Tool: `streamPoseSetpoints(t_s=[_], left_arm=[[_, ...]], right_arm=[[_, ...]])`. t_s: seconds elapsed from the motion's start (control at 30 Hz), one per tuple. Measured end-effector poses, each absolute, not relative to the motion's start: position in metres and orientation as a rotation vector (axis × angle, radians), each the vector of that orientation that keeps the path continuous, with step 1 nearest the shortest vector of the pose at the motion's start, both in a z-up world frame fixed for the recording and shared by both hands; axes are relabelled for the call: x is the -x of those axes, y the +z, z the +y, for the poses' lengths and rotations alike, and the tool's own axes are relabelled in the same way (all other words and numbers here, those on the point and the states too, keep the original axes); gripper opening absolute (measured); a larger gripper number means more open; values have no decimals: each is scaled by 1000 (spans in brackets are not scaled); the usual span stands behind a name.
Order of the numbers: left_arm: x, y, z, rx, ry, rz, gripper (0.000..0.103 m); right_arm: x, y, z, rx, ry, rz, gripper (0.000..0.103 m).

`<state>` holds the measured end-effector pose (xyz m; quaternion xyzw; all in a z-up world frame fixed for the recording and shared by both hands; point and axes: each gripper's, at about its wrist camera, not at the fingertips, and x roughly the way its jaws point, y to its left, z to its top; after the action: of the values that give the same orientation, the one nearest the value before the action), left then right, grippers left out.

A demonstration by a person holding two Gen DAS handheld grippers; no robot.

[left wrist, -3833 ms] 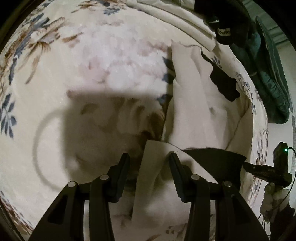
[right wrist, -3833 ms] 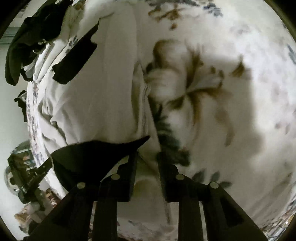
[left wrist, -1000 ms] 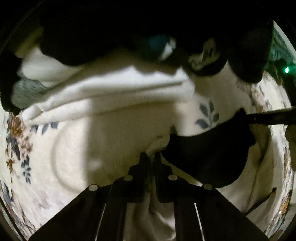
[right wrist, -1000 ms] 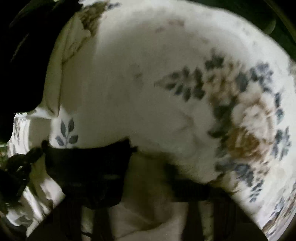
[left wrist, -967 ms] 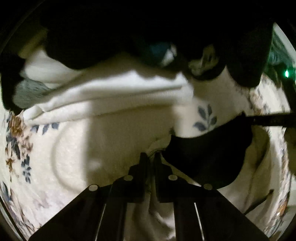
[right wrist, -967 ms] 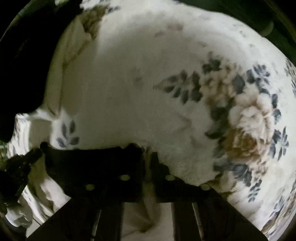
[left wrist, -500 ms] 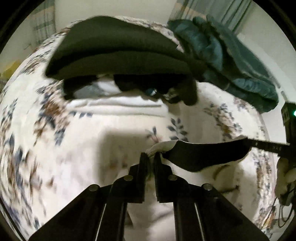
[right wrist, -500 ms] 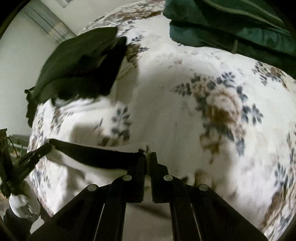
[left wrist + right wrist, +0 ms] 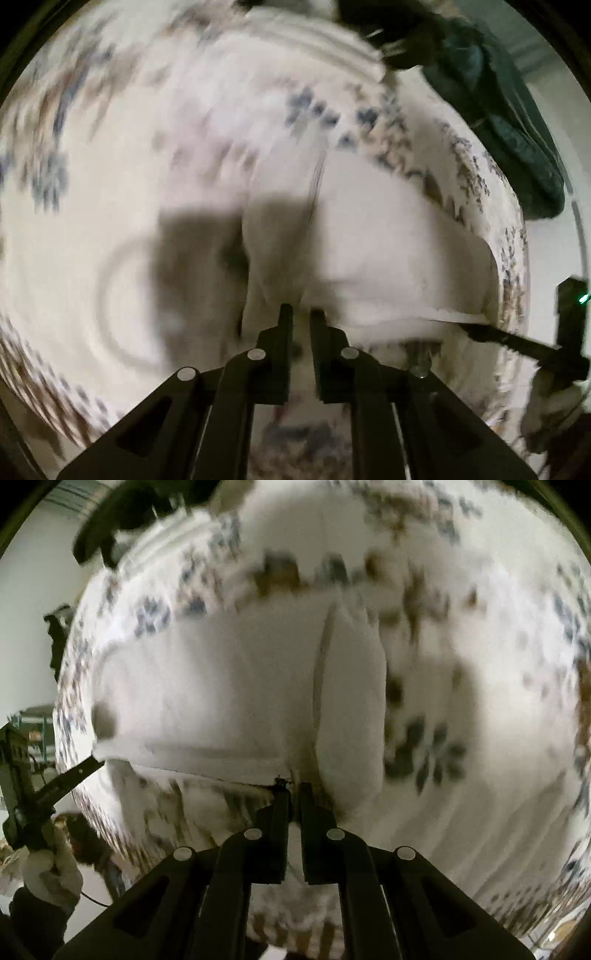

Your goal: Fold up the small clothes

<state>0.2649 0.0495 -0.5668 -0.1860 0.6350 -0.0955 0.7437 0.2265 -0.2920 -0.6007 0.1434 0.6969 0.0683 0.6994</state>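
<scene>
A cream garment (image 9: 388, 240) lies spread on the floral bedspread (image 9: 110, 184); it also shows in the right wrist view (image 9: 221, 686). My left gripper (image 9: 302, 314) is shut on the garment's near left corner. My right gripper (image 9: 294, 790) is shut on its near right corner, where a bit of black trim shows. Each gripper shows in the other's view, the right gripper (image 9: 480, 332) at the garment's right corner and the left gripper (image 9: 92, 766) at its left corner. Both views are motion-blurred.
A pile of dark clothes (image 9: 406, 33) lies at the far side of the bed, also seen in the right wrist view (image 9: 122, 520). A teal quilted blanket (image 9: 517, 122) lies along the bed's far right edge. The bed's edge (image 9: 70, 686) runs just left of the garment.
Both grippers, holding the garment's edge, have swung from the far side of the bed back down toward the near side. The black-trimmed edge no longer shows; the cream side now faces up.
</scene>
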Motion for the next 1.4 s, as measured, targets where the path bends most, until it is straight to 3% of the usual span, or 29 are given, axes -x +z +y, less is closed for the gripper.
streamPoseSetpoints(t_s=[0.07,0.1,0.13,0.17,0.2,0.23,0.37,0.5,0.67,0.7,0.73,0.77,0.8,0.97,1.1,1.17,1.2,1.23,1.27,1.33,1.4], left_arm=[[-250,-572,64,497,-199,1438,9],[-244,-570,71,529,-188,1445,15],[-239,-567,81,570,-174,1443,26],[-237,-562,88,605,-171,1432,34],[-237,-557,96,645,-169,1412,53],[-241,-551,103,672,-166,1389,64],[-290,-533,116,724,-182,1292,64],[-351,-532,100,692,-232,1260,64],[-407,-569,70,613,-273,1362,62],[-409,-578,64,581,-269,1382,54],[-412,-586,55,542,-282,1408,13],[-412,-590,51,525,-295,1422,9],[-409,-590,49,511,-292,1413,9],[-400,-590,73,600,-268,1366,9],[-406,-607,77,657,-258,1392,9],[-406,-607,80,704,-283,1400,14],[-405,-606,82,739,-303,1407,17],[-403,-605,87,768,-315,1412,28],[-398,-602,93,798,-323,1404,36],[-381,-597,107,853,-331,1371,66],[-360,-600,120,930,-331,1350,70]], right_arm=[[-215,-612,-298,-338,149,1608,14],[-212,-614,-302,-351,151,1625,23],[-209,-615,-306,-369,150,1642,30],[-206,-614,-314,-398,146,1655,45],[-203,-611,-324,-441,146,1654,49],[-202,-608,-331,-476,145,1643,49],[-201,-597,-383,-755,62,1502,54],[-230,-609,-413,-968,16,1378,54],[-281,-654,-405,-1101,-1,1423,54],[-287,-658,-406,-1119,-7,1431,54],[-293,-663,-403,-1144,-2,1437,52],[-300,-664,-401,-1167,-5,1429,33],[-301,-664,-400,-1172,-18,1412,16],[-317,-656,-411,-1181,-106,1325,11],[-325,-669,-412,-1119,-112,1372,12],[-327,-670,-411,-1118,-81,1402,20],[-327,-668,-414,-1121,-70,1408,33],[-325,-665,-416,-1121,-51,1413,40],[-322,-660,-420,-1119,-31,1406,54],[-313,-656,-427,-1099,7,1410,67],[-302,-663,-428,-1107,53,1444,71]])
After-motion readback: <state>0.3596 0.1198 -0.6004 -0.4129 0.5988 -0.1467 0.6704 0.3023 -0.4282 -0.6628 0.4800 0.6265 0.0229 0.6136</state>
